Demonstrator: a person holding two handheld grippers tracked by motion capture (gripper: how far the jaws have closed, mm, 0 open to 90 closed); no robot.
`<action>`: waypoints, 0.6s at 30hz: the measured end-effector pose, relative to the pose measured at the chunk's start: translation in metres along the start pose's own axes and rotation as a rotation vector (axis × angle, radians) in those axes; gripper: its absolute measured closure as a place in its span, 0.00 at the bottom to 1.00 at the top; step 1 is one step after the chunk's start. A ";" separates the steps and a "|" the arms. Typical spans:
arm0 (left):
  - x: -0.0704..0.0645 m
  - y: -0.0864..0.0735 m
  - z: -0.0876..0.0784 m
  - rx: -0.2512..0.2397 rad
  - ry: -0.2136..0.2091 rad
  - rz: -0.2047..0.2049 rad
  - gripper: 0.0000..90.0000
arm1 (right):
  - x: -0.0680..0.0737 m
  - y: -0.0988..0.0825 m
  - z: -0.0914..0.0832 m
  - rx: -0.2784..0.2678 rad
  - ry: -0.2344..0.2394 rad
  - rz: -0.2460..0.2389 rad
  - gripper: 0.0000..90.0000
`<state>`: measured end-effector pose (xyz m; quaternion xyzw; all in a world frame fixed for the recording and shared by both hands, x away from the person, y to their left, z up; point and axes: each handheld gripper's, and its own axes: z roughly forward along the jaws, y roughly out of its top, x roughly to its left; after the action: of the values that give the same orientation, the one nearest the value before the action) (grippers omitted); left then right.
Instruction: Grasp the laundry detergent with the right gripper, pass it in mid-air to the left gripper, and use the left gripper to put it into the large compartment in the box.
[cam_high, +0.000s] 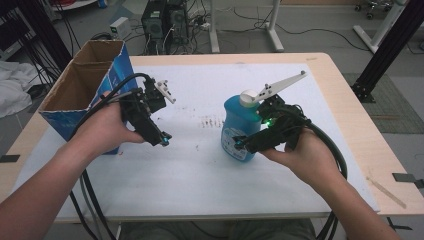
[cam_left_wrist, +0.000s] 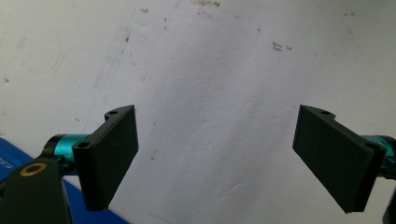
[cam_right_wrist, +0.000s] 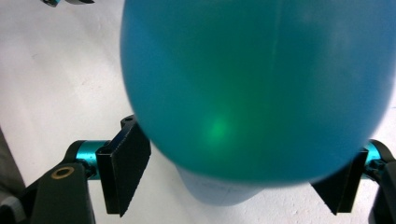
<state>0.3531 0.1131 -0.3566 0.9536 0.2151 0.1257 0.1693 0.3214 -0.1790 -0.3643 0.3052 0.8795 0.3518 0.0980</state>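
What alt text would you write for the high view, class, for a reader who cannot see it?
The right gripper has its jaws around a blue bottle with a white cap, standing on a white-covered table. The left gripper hangs open over the table, beside an open cardboard box.

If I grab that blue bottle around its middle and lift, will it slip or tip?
The blue bottle looks smooth and rounded, so the right gripper could slip on it. It stands upright and tall, so a sideways nudge might tip it. It looks like plastic, so probably not fragile.
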 end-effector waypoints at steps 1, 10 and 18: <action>0.000 0.000 0.000 -0.001 0.000 -0.001 0.16 | 0.000 0.000 0.001 0.000 -0.005 0.000 0.23; 0.001 -0.001 -0.001 0.001 0.001 -0.001 0.16 | 0.002 0.002 0.003 0.001 -0.020 -0.002 0.27; 0.000 -0.001 -0.001 0.003 0.004 -0.002 0.16 | 0.002 0.002 0.002 -0.012 -0.027 -0.003 0.33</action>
<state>0.3522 0.1143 -0.3563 0.9534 0.2163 0.1271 0.1677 0.3211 -0.1755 -0.3639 0.3079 0.8765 0.3527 0.1123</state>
